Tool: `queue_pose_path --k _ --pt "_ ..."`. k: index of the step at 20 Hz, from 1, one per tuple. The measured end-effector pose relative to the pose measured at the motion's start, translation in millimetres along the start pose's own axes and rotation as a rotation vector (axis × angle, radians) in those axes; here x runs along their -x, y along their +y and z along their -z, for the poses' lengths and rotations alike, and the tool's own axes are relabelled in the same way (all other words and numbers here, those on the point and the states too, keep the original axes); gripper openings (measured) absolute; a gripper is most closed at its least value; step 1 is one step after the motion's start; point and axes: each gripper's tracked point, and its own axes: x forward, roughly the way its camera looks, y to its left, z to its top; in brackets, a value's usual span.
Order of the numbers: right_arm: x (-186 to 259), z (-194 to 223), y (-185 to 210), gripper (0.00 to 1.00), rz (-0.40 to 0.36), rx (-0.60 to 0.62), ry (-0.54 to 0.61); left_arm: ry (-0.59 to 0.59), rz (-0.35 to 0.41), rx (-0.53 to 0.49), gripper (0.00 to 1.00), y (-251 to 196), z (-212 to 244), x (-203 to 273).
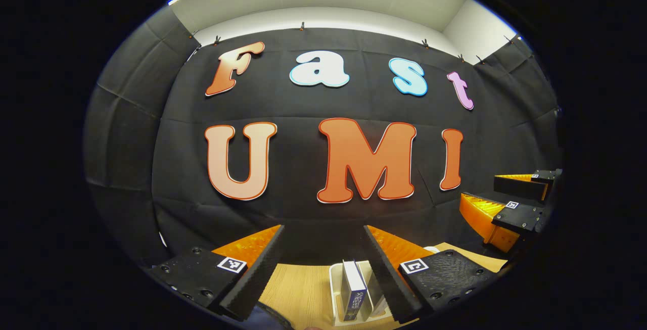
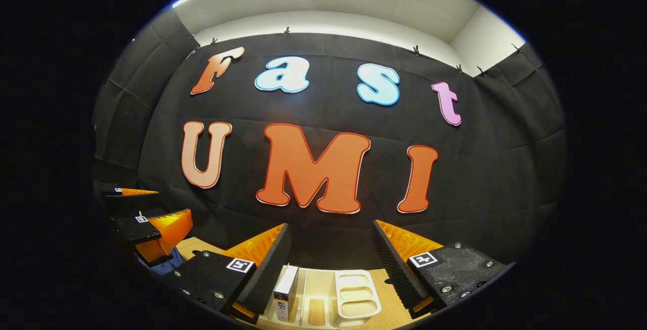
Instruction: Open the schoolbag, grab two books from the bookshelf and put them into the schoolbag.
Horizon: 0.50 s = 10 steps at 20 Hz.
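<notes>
We see the wall [image 1: 323, 168] of black cloth straight ahead of both grippers, and the wooden table [image 1: 298, 289] low beneath them.

Left gripper [image 1: 323, 269]: fingers spread wide, nothing between them, touching nothing. Below and ahead of its gap, a white rack [image 1: 337, 289] stands on the table with one book [image 1: 354, 289] upright in it, spine towards us. Off to its right we see the right gripper [image 1: 505, 203], likewise wide and empty, raised above the table.

Right gripper [image 2: 331, 264]: fingers wide apart, holding nothing. Below its gap lies the rack [image 2: 356, 294], showing empty slots; a book [image 2: 285, 289] stands upright at the rack's left end, close beside the gripper's left finger, contact not clear. The left gripper [image 2: 146, 214] shows far to its left, spread, with a bit of blue cloth [image 2: 164, 264] under it.

Nothing stands between either gripper and the rack. Schoolbag: we cannot place it.
</notes>
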Motion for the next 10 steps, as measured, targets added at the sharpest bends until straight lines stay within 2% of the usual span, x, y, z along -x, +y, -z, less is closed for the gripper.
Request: queue_pose_path --k 10 --pt "-0.8 -0.3 -0.2 0.95 -0.008 0.001 0.005 0.01 0.004 -0.005 0.94 -2.1 0.4 2.2"
